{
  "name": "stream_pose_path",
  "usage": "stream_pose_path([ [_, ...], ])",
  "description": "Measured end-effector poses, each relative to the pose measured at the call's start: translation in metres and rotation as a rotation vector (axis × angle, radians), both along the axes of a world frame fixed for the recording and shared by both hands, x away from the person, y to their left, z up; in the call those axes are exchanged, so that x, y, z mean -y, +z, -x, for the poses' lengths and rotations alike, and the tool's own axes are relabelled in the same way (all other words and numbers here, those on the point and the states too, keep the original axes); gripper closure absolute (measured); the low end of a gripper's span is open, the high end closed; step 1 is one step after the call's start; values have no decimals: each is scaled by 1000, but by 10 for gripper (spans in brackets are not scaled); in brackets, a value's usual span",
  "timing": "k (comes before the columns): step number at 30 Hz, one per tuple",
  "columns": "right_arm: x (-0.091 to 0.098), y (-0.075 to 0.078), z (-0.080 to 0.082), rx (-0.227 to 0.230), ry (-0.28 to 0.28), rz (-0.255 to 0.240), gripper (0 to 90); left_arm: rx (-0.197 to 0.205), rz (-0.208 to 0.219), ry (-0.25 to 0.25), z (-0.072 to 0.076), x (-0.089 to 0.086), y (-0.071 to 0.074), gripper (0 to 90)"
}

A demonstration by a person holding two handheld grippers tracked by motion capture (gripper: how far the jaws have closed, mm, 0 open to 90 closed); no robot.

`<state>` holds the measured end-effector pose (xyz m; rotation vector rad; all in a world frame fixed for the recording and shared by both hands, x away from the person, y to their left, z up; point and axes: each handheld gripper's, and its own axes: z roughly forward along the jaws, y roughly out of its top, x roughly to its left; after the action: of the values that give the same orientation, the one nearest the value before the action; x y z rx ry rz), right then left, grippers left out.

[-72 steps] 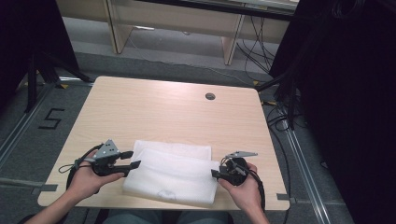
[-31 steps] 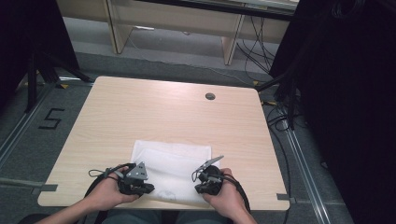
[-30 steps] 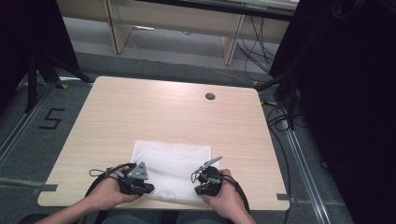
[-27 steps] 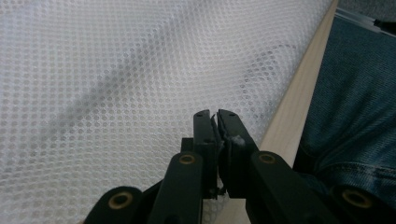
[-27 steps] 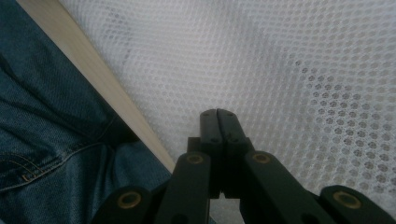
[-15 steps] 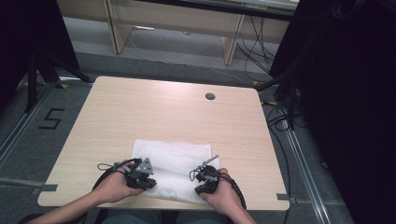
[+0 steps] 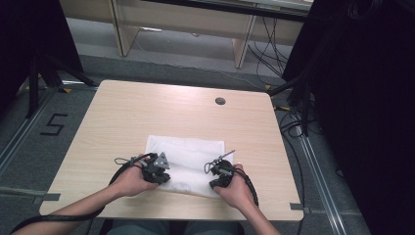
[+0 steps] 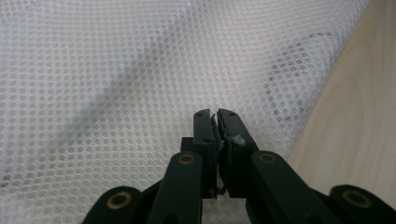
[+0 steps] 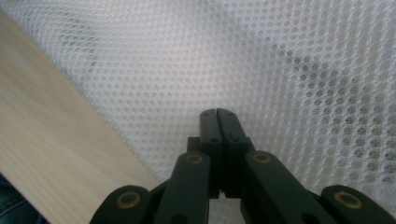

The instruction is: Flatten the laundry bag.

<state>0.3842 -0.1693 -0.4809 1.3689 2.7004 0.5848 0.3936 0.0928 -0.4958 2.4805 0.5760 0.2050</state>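
A white mesh cloth (image 7: 188, 159) lies folded flat on the near half of the wooden table (image 7: 147, 112). My left gripper (image 7: 164, 177) rests tips-down on the cloth's near left part, held in the left hand. Up close its jaws (image 8: 218, 116) stand together over the mesh (image 8: 116, 70), with a hairline gap and a fleck of white fluff on one. The right gripper (image 7: 215, 183) sits on the cloth's near right part. Its jaws (image 9: 218, 114) are pressed fully together above the mesh (image 9: 280, 60), nothing between them. No bunching of cloth shows at either tip.
A small dark round hole (image 7: 220, 101) sits in the tabletop at the far right. Bare wood surrounds the cloth on every side. Cables (image 7: 120, 171) trail from both grippers toward the table's near edge. Desk legs and floor wiring lie beyond the far edge.
Both grippers came in from the cloth's sides to its near part, then moved away from the person. The cloth has shifted a little farther up the table with them.
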Motion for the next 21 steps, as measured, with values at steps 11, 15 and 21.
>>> stream_pose_path([
  [11, 7, -1, -15, 41, -37, 1, 900, 29, -13, 15, -20, 11, 0, 856],
  [15, 8, -1, -22, 54, -55, 16, 898, 27, -15, 22, -26, 15, 0, 856],
  [21, 10, -1, -32, 76, -74, 17, 895, 48, -29, 32, -38, 21, 1, 855],
])
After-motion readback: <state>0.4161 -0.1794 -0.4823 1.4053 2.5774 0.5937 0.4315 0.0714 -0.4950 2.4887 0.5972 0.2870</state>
